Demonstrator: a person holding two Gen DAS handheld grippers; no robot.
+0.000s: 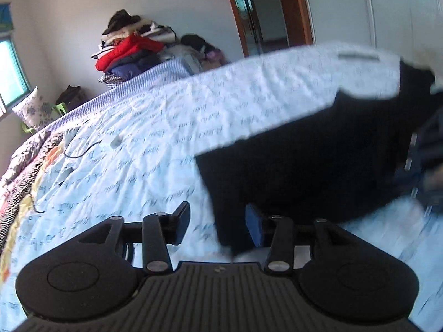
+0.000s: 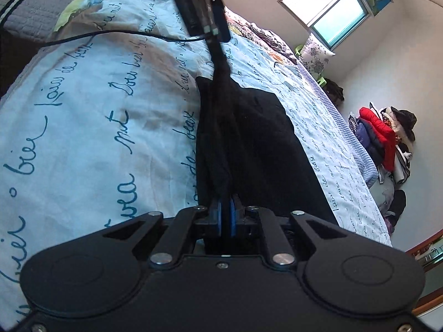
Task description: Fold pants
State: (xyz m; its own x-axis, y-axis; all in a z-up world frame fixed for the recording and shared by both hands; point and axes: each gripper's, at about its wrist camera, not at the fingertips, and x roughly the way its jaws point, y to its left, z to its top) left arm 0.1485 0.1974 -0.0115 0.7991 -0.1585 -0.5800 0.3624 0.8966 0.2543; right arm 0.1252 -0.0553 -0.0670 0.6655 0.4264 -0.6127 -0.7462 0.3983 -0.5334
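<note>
Black pants point(image 2: 265, 144) pinched in closed right gripper point(image 2: 226, 215), angled down over pale sheet point(image 2: 83, 116). Left gripper point(image 1: 218, 225) tilted down, fingers apart, gripping nothing, at near pants corner.

pants point(image 2: 265, 144): black | bedsheet point(image 2: 83, 116): pale blue, dark-blue script | jacket point(image 2: 379, 130): red

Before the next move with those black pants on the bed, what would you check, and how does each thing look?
1. Right gripper clamped on the pants: ok, jaws shut on a bunched edge.
2. Left gripper gripping the pants: not ok, jaws stand open with the cloth's corner between them.
3. Pants lying flat on the bedspread: ok over most of the panel.
4. Cable clear of the pants: ok.
5. Fold edges aligned: cannot tell.
</note>
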